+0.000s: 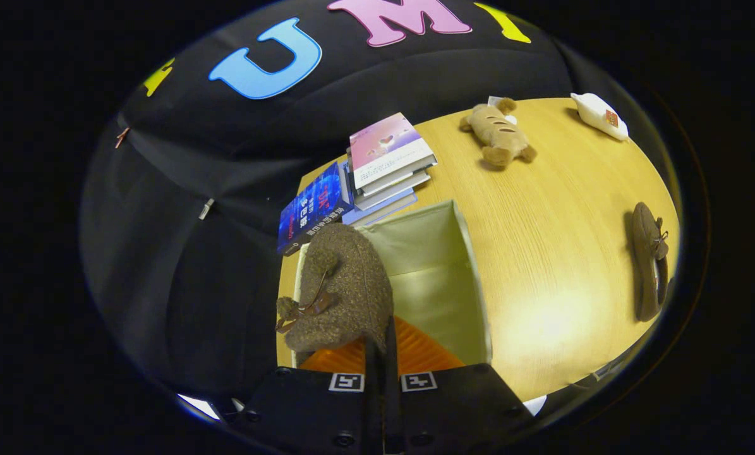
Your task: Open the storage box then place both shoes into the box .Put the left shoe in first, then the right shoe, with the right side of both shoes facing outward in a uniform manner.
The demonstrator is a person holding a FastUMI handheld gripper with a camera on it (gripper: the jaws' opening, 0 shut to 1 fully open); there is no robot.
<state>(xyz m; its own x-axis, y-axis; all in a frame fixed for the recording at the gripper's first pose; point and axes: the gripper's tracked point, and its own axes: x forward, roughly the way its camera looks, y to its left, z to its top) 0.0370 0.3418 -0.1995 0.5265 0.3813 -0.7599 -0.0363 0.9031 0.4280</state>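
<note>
Just ahead of the claw (382,354), its fingers pinched together on the rear edge of a brown fuzzy shoe (342,287), that shoe hangs over the open storage box (475,278) on the worktop (541,253). Well apart, the second brown shoe (649,268) lies on the wood. Stacked books (383,167) sit just beyond the box, a plush toy (497,133) farther off.

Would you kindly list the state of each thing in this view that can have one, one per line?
Storage box: open, upright on the table.
Held shoe: gripped, hanging over the box's opening.
Second shoe: lying on the table, apart from the box.
Books: closed, stacked behind the box.
Plush toy: lying on the table.
Gripper: fingers shut on the held shoe.
</note>
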